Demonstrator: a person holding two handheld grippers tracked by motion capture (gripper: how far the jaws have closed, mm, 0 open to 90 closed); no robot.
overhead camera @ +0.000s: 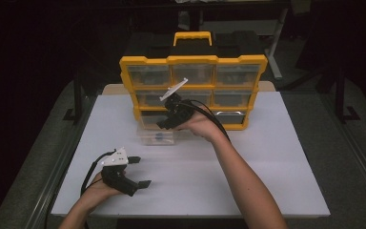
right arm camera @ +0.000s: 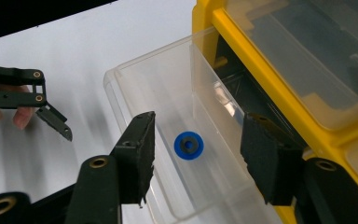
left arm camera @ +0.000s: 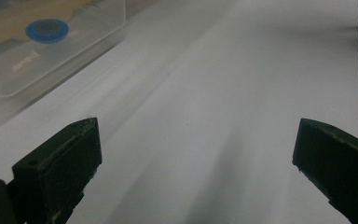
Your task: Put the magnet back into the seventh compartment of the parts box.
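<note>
Blue disc (right arm camera: 188,145): a small round blue part with a dark centre, lying flat on the floor of the clear drawer, at the centre of the right gripper view; seen again at the upper left of the left gripper view (left arm camera: 47,31).
Clear drawer (right arm camera: 135,88): a transparent plastic tray drawn out of the lowest row of the cabinet, resting on the table just left of centre in the high view (overhead camera: 156,137).
Right gripper (right arm camera: 196,158): poised above the drawer, jaws partly apart with nothing between them; the disc lies free below the gap.
Step in hand (judged): the disc appears set down and released; what remains is probably to clear the drawer and slide it home.
How to do it well (judged): lift straight out so neither jaw catches a drawer wall, then push the front edge squarely, keeping the tray level so the disc does not slide.
Parts cabinet (overhead camera: 193,60): yellow-framed, with clear drawers in rows, at upper centre of the high view.
Left gripper (overhead camera: 140,171): at lower left of the high view, jaws wide and empty, well apart from the drawer.
White table (overhead camera: 267,157): bare around the work.
</note>
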